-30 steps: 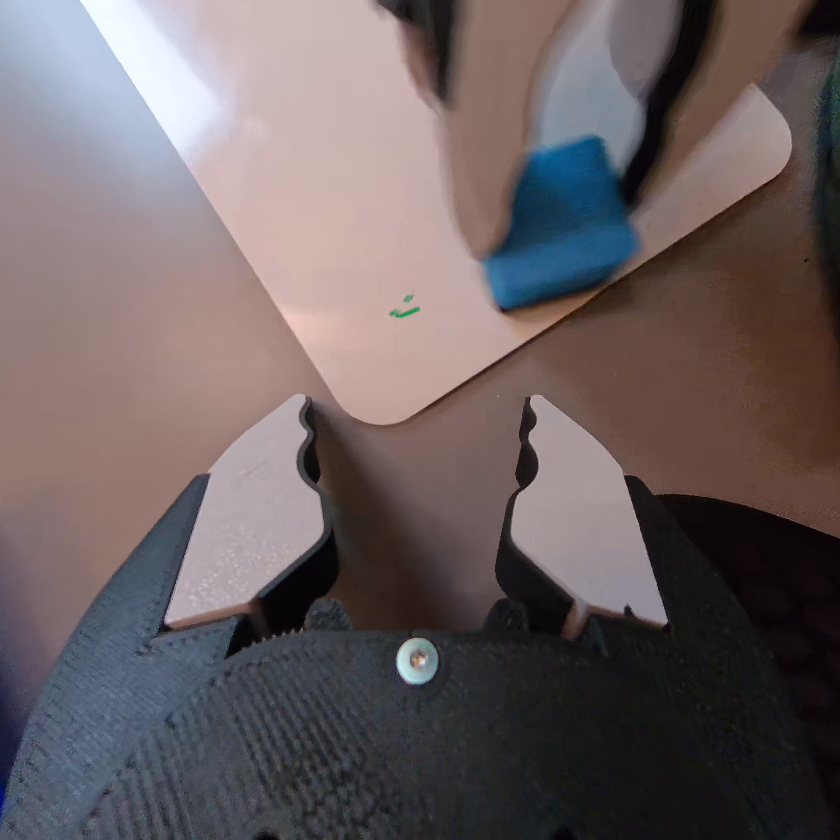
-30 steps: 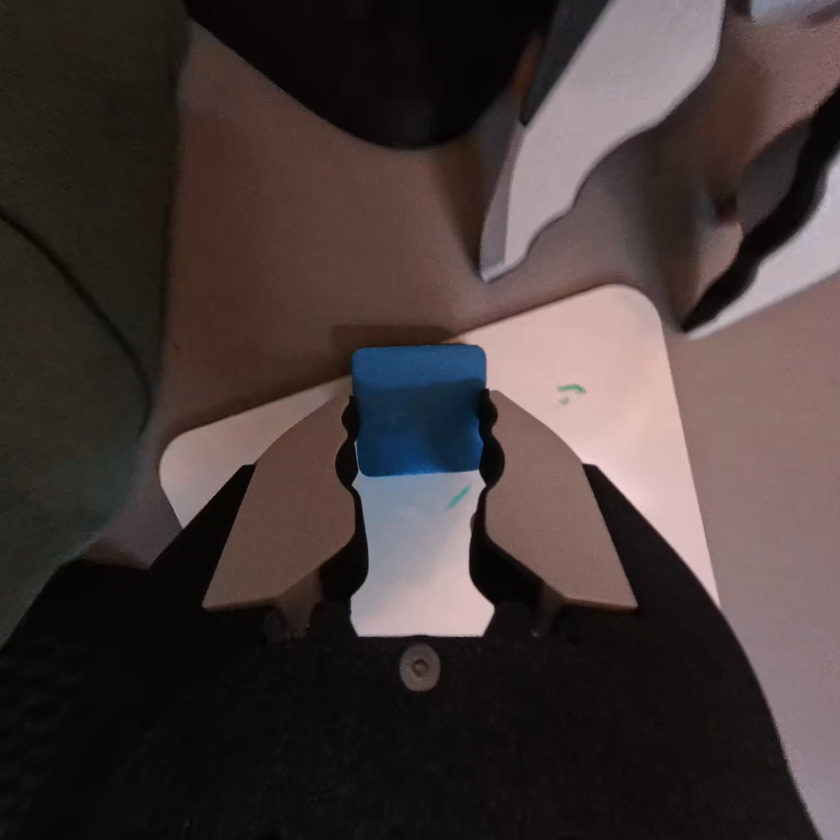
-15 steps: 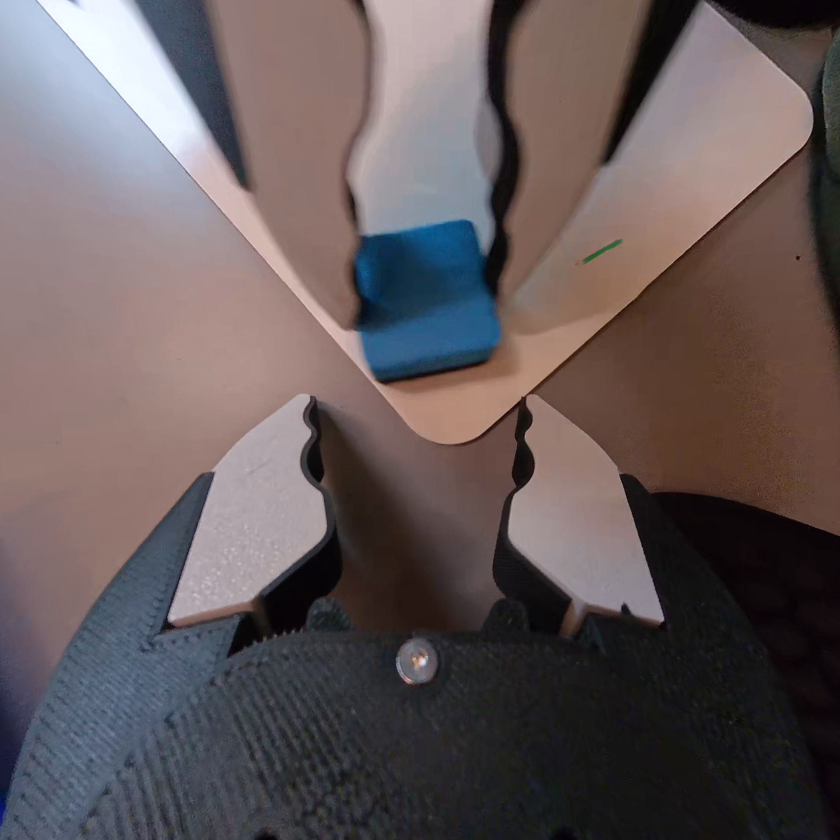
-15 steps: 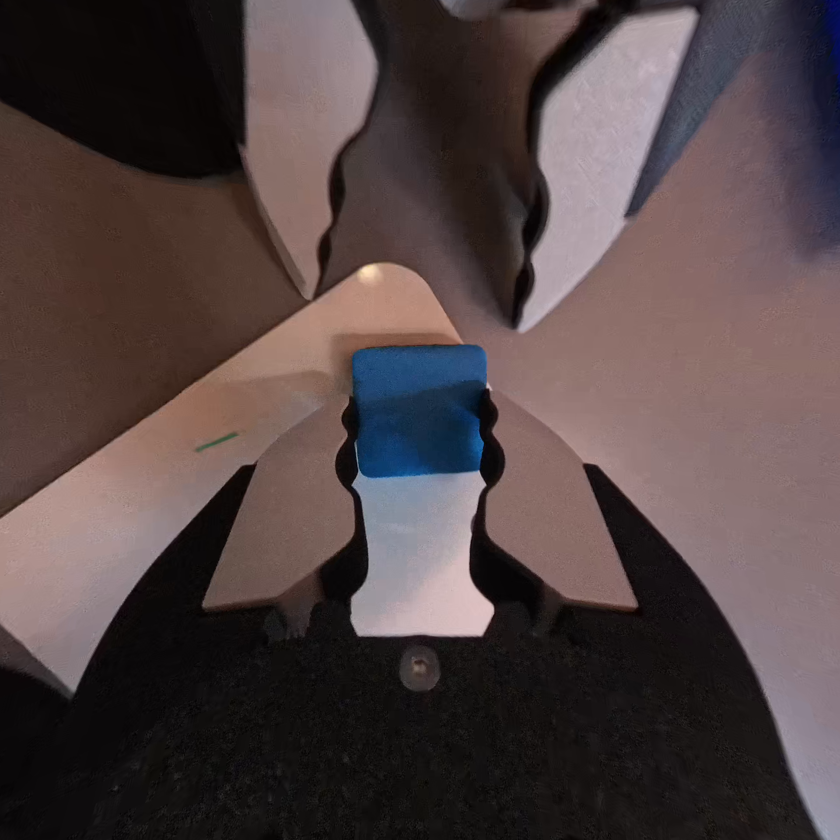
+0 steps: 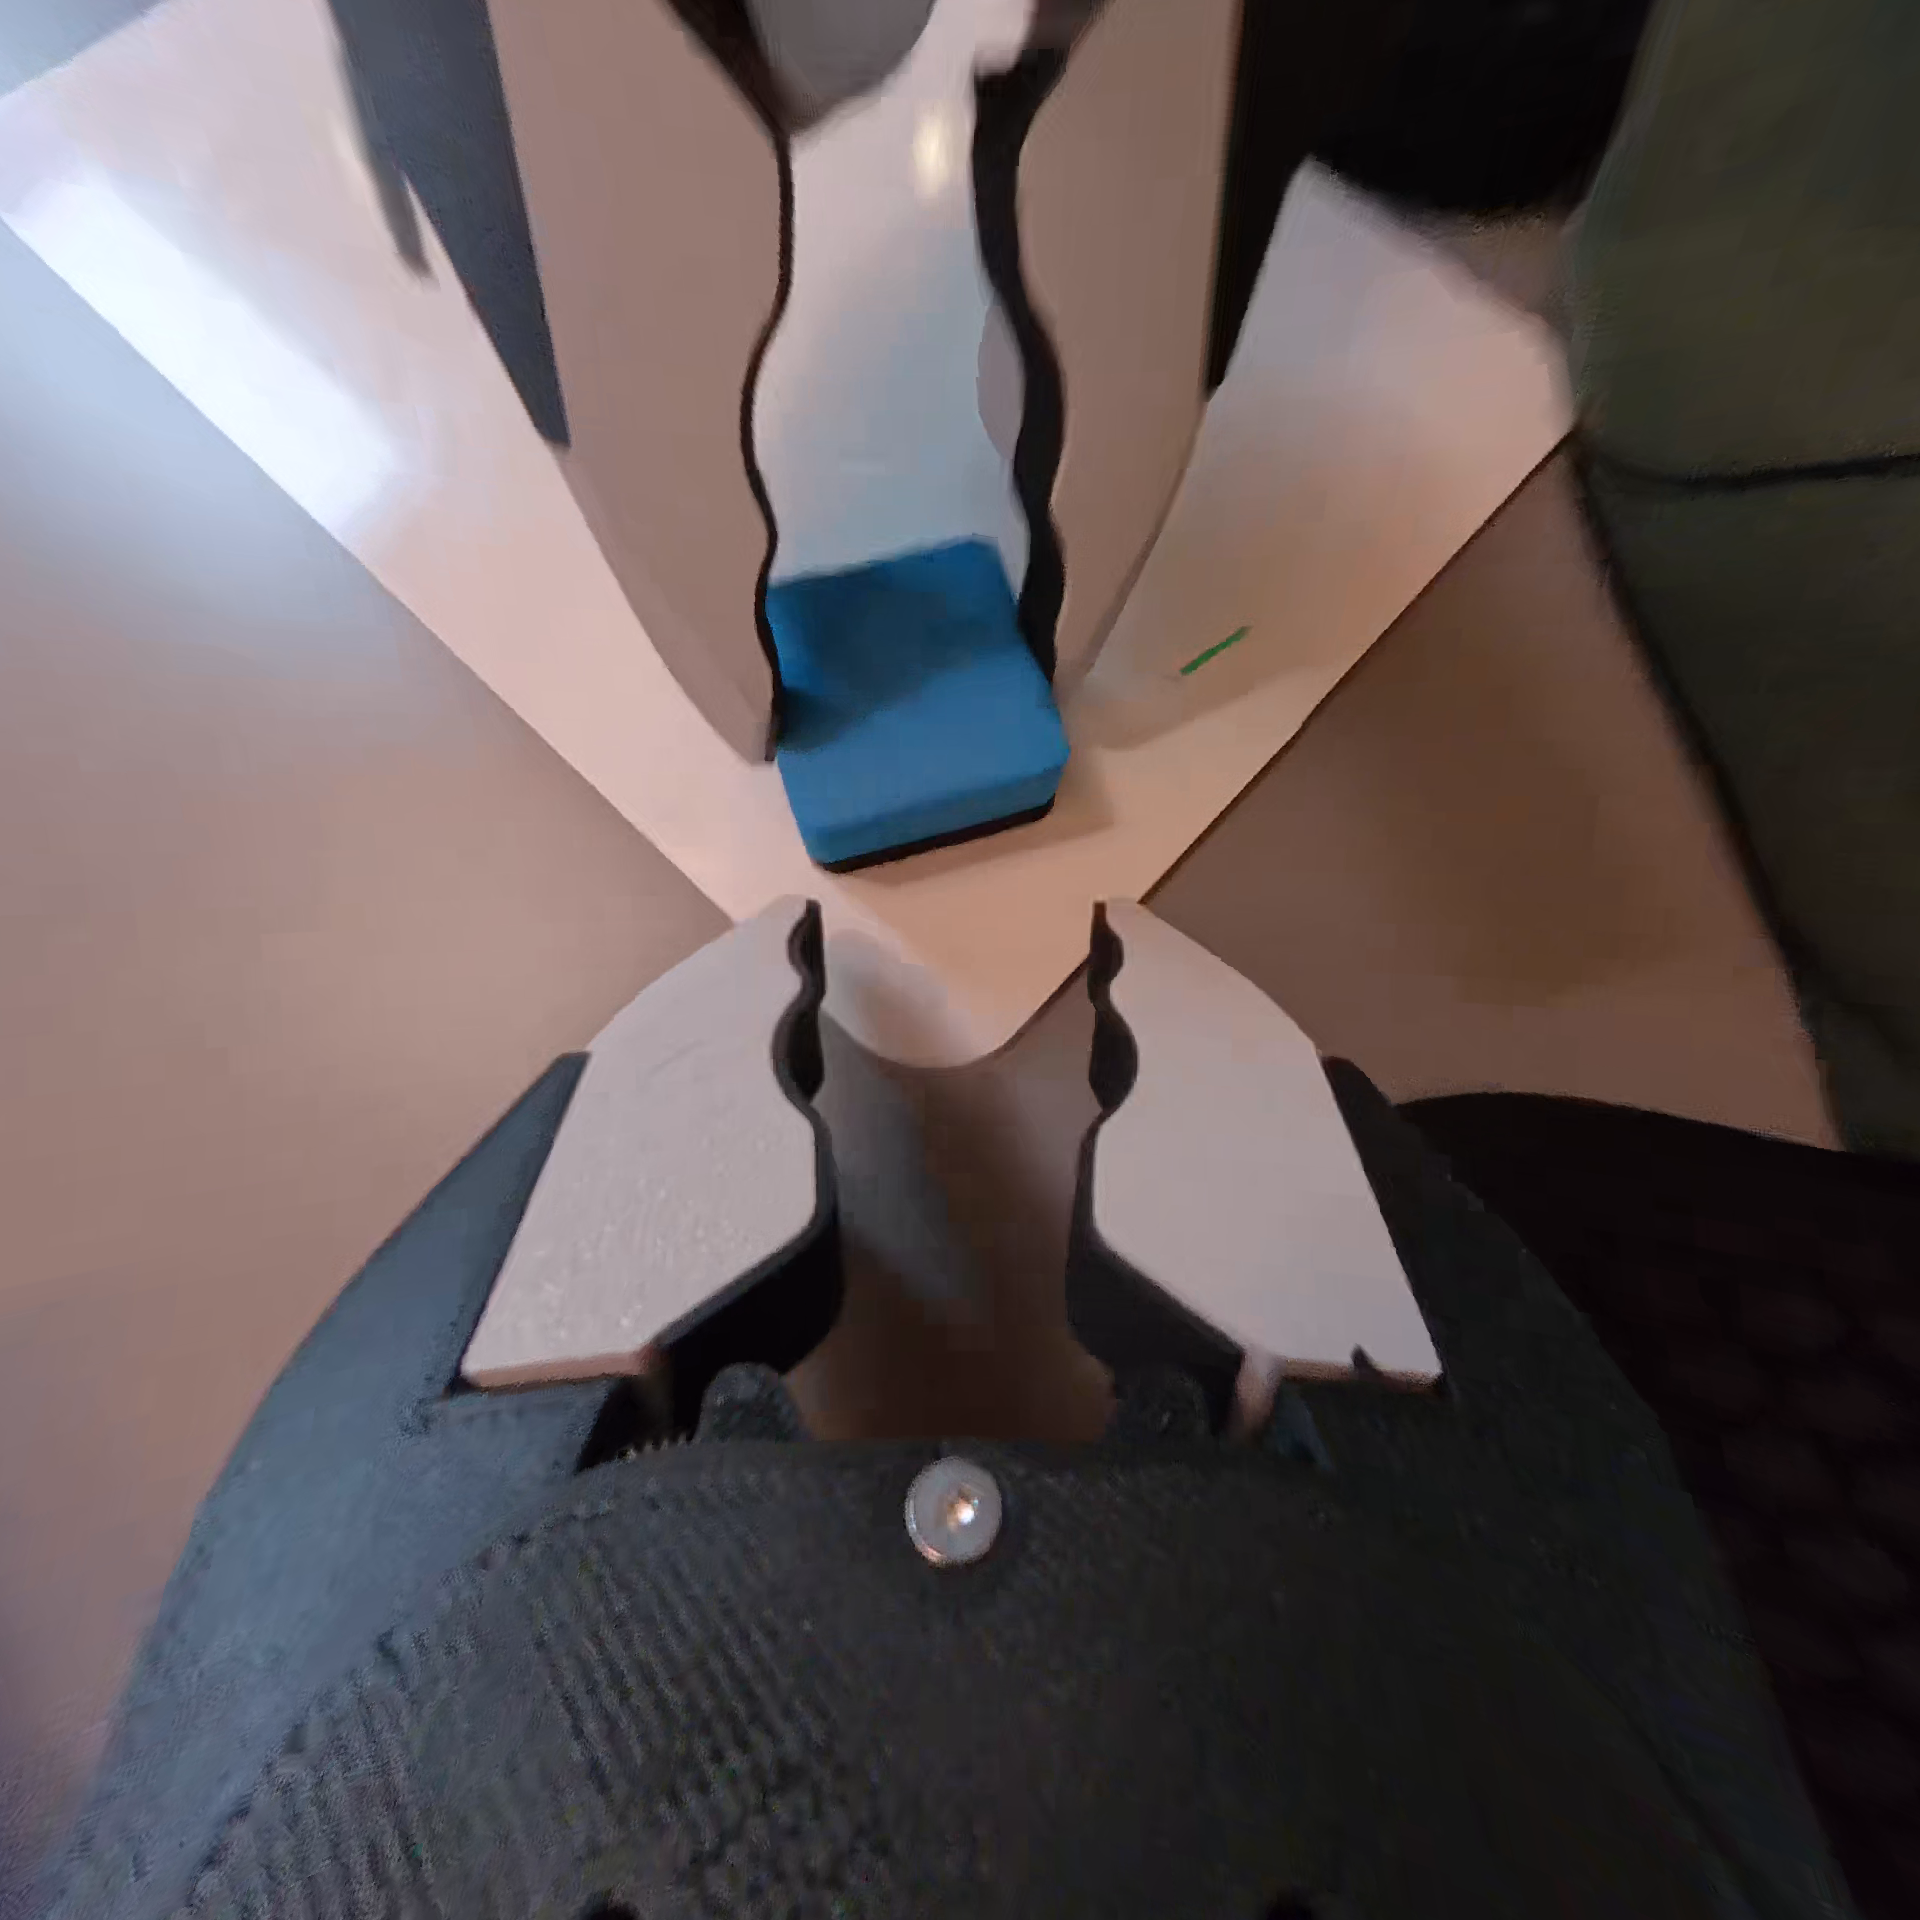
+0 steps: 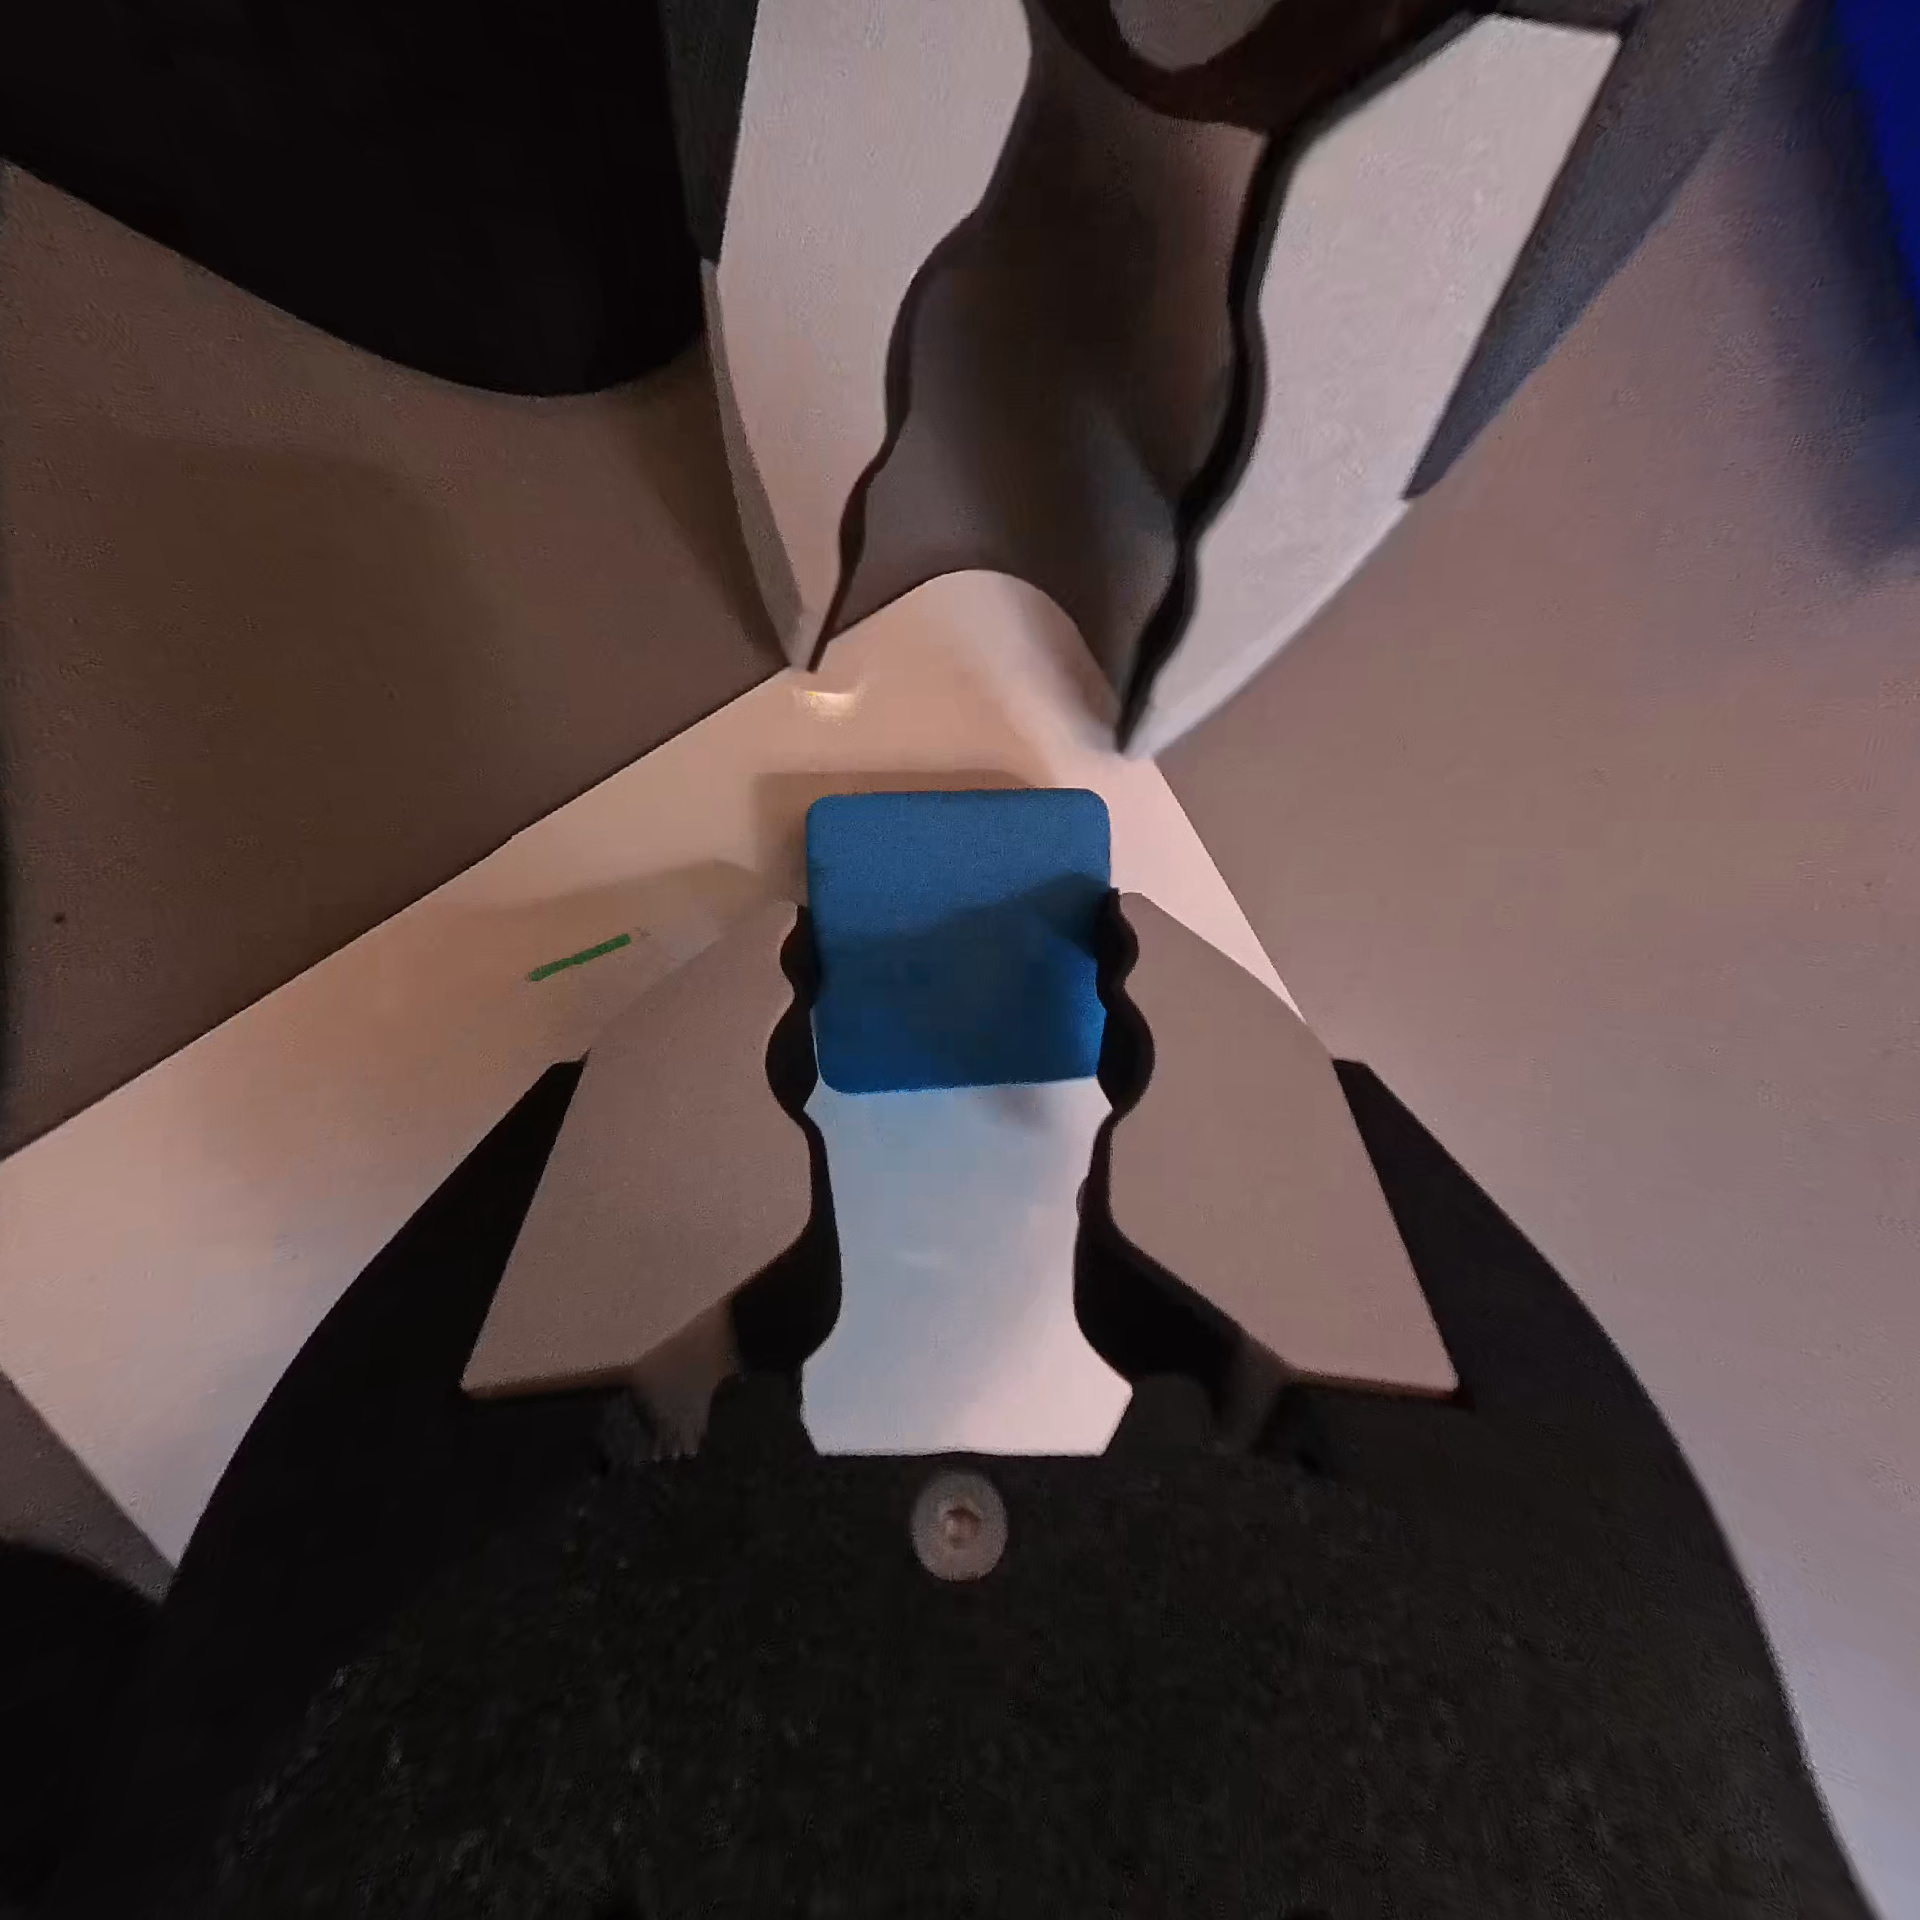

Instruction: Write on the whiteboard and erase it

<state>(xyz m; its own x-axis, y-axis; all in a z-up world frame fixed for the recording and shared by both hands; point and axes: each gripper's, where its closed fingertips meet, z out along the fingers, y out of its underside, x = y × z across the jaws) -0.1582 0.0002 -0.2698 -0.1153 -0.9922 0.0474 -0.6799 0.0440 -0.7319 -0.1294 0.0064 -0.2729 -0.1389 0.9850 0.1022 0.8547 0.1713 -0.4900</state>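
Since a second ago we have swept the blue eraser (image 6: 956, 935) off the far side of the whiteboard (image 6: 312, 1122) and down to its corner nearest our left gripper (image 5: 956, 966), and the small green squiggle that sat by that corner is gone. Our right gripper (image 6: 956, 966) has its fingers (image 6: 686, 1132) closed on the eraser's two sides, with the dark felt underside pressed flat to the board just short of the corner.

Our left gripper holds nothing. Its fingers stand partly apart, and their tips now hang over the corner of the whiteboard, where a moment ago they sat just off it above the brown table (image 5: 260, 883). We cannot tell whether they touch the board.

One short green stroke (image 6: 579, 957) is left, just beside the eraser on the whiteboard, toward the board's edge. We judge the erasing nearly done: one more pass sideways across that stroke should clear the surface. With the eraser so close to the corner, we would keep it flat so it does not slip off onto the table.
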